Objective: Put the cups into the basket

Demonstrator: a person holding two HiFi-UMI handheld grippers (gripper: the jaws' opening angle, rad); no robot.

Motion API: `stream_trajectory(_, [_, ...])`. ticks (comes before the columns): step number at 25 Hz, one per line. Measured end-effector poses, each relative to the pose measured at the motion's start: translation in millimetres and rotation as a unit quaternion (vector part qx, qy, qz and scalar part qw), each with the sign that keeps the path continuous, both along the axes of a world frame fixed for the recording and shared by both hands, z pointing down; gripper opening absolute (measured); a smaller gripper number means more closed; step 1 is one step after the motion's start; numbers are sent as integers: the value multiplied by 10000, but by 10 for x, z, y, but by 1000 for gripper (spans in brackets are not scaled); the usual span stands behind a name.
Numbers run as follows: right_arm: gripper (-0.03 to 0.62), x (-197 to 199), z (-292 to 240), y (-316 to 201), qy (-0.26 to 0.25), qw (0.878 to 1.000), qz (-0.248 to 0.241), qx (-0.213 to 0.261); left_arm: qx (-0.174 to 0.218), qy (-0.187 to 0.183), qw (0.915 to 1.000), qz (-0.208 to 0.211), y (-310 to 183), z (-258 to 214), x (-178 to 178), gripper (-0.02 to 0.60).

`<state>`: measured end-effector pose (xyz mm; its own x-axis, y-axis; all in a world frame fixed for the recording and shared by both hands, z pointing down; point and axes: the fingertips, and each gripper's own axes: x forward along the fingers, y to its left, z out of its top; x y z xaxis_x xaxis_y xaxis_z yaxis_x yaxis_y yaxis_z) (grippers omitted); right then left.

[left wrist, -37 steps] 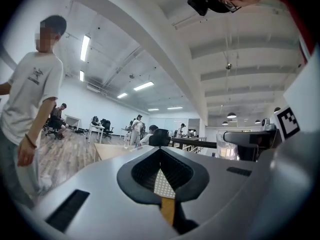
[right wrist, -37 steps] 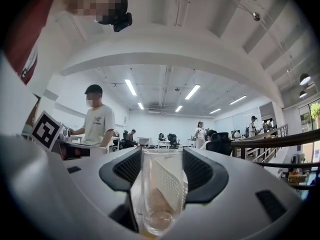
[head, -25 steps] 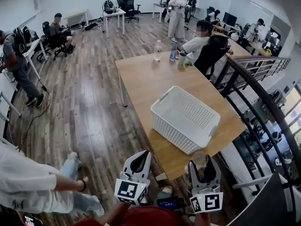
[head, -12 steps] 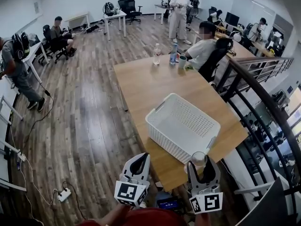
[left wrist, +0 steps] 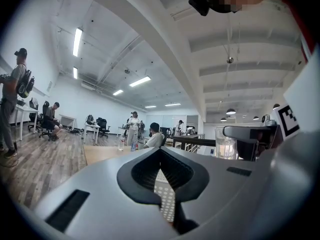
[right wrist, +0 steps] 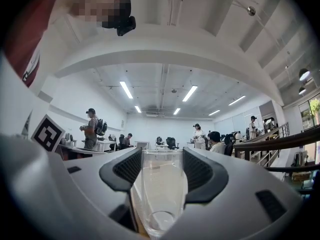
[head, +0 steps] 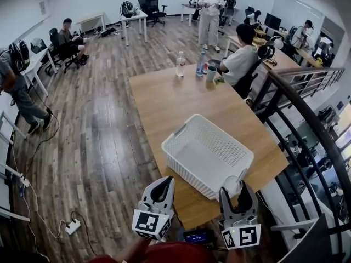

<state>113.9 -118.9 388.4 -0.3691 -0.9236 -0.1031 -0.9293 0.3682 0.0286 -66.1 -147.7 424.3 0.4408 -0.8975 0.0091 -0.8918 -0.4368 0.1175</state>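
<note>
Right gripper (right wrist: 160, 171) clamping cup (right wrist: 161, 196), left gripper (left wrist: 163, 178) closed

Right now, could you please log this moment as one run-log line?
right gripper: jaws shut on cup | left gripper: jaws shut, empty | basket: empty, on table

1. A long, light wooden table (head: 164, 103) stands on a wood-plank floor (head: 93, 136).
2. A white perforated basket (head: 184, 160) sits on the table's near end, turned at an angle to the table edges.
3. Well beyond the basket, at the table's far end, a clear bottle (head: 180, 64) stands upright.
4. Also far beyond the basket, slightly further right, stands a second bottle (head: 201, 64) with some blue on it.
5. A pale cup (head: 211, 73) stands on the far right corner, well apart from the basket.
</note>
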Motion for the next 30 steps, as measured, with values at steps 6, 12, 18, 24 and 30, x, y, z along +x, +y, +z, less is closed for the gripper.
stream_trajectory(6, [262, 187, -32, -219, -77, 9998, -148, 57, 30, -30, 9999, -116, -187, -69, 176, 6])
stream_trajectory(12, [262, 434, -87, -436, -189, 9994, -271, 110, 99, -139, 9996, -239, -369, -175, 389, 6])
stream_trajectory(18, [262, 704, -79, -688, -345, 9986, -379, 132, 90, -226, 9991, -362, -571, -193, 612, 7])
stream_trajectory(24, [262, 823, -142, -834, -402, 9977, -507, 202, 153, -207, 9987, -440, -692, -270, 780, 6])
stream_trajectory(30, [261, 775, -119, -909, -395, 9978, -502, 162, 169, -128, 9991, -376, -815, -288, 790, 7])
